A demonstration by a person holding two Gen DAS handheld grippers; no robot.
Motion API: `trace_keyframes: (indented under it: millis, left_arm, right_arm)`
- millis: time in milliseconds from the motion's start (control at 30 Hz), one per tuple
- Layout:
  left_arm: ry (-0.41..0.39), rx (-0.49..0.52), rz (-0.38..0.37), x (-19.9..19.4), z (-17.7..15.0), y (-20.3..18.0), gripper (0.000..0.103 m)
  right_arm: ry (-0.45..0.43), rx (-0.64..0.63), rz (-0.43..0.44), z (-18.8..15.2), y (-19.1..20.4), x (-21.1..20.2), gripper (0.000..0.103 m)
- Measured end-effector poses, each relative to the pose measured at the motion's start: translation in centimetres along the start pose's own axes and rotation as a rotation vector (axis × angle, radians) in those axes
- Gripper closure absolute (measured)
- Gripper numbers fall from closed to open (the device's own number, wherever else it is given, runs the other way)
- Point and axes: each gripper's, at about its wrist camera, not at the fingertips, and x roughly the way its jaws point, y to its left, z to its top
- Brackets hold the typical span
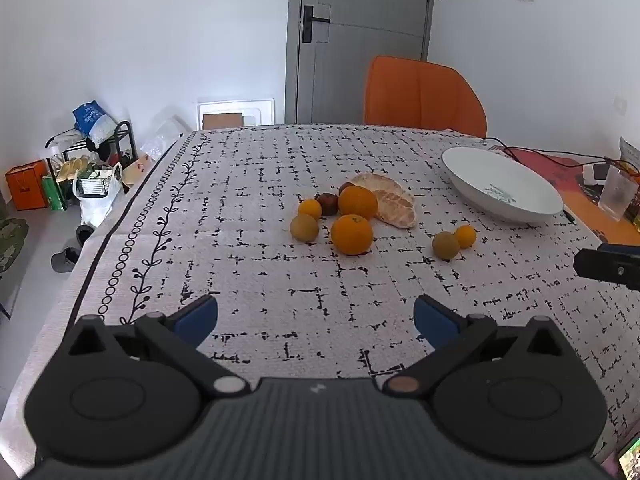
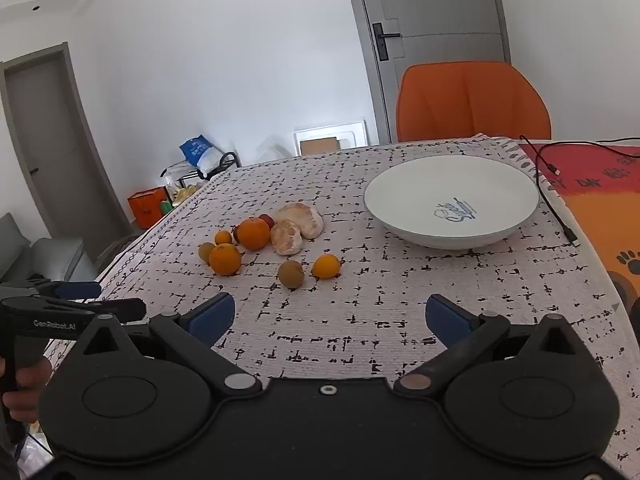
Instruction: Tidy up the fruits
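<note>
A person stands at a table (image 2: pixel 360 320) draped in a nubby white cloth with broken black grid lines, a hand-held gripper in each hand, both released, blue pads spread wide, nothing between them. The left hand-held gripper (image 1: pixel 316 318) hovers low over bare cloth, well short of the fruit. The right hand-held gripper (image 2: pixel 330 316) does the same, nearer the two strays.

From left: a dull green-brown fruit (image 2: pixel 207 251) and a small orange (image 2: pixel 223 237) lead the main heap at mid-table. Then come two large oranges (image 2: pixel 225 259), round, firm and pebbly-skinned, probably the heaviest pieces and best pinched across the widest part. A dark reddish fruit (image 2: pixel 267 220) sits half hidden behind them. Beside them lie peeled citrus pieces (image 2: pixel 298 226), pale, soft and membranous; they look easily crushed, so a light squeeze on the thick middle seems wise.

Further right, apart from the heap, a second green-brown fruit (image 2: pixel 291 274) sits close to another small orange (image 2: pixel 326 266); whether they touch is unclear in the right view. Both are smooth and round and may roll if nudged.

At far right, a wide, shallow white bowl (image 2: pixel 404 184), glazed, with a blue mark in its well, holds nothing: the likely destination. A black cable (image 2: pixel 556 208) trails just beside its rim.
</note>
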Motion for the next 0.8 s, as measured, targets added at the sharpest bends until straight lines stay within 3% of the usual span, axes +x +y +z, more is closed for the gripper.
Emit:
trace_keyframes:
  millis: [800]
  left_arm:
    - [-0.01,-0.014,0.001,-0.75,0.79,0.51,0.0]
  right_arm:
    - [0.018,-0.01,-0.017,-0.02,0.18,-0.14,0.0]
